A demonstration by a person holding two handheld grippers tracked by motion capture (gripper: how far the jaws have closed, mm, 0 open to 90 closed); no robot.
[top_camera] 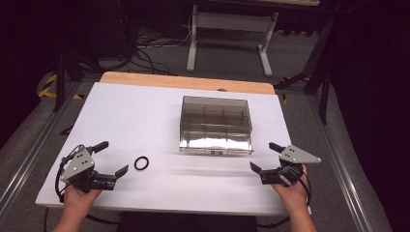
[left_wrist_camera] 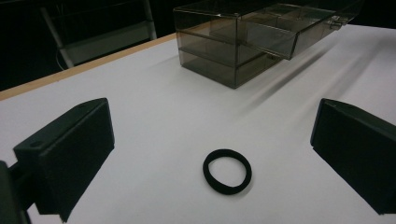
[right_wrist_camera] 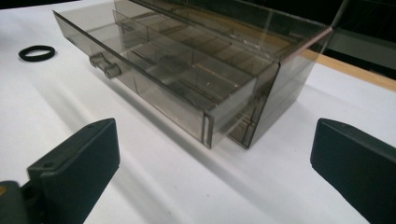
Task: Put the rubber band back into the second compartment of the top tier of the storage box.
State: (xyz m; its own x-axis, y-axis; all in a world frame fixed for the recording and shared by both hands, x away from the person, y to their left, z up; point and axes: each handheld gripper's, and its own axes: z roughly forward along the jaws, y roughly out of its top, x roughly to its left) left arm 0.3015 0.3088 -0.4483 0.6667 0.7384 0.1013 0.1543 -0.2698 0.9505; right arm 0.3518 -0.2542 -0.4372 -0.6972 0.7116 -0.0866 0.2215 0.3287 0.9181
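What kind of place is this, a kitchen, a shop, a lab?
Most likely a lab or recording workspace, not a home. A white-covered table holds just a clear drawer box and a black ring, with loose cables on the floor and another bench's frame behind.

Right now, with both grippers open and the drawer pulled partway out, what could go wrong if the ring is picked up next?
1. The black ring lies flat on the white table; the left gripper may scrape or push it instead of catching it.
2. The top drawer juts out of the clear organizer; a bump from the right gripper could shift the box.
3. The drawer's compartments are narrow, so a dropped ring could catch on a divider.
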